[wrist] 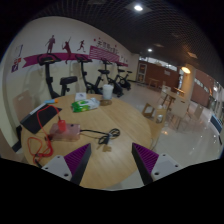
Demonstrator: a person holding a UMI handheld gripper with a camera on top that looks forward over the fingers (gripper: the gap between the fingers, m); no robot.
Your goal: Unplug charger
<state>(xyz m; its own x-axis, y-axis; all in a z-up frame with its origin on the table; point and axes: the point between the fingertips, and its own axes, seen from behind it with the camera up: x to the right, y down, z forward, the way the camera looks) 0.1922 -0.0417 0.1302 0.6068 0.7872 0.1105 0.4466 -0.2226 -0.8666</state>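
The charger [72, 132], a small red and pink cluster near the wooden table's [105, 160] left side, is hard to make out; a dark cable [100, 134] runs from it across the tabletop to just ahead of the fingers; the gripper [111, 162] hangs released, its two purple pads [146, 159] spread apart with nothing between them; beyond the table stand green and white boxes [84, 101]; several exercise bikes [70, 84] line a wall painted with athlete silhouettes.

Cable [98, 134] on table [115, 160], ahead of gripper [112, 160].
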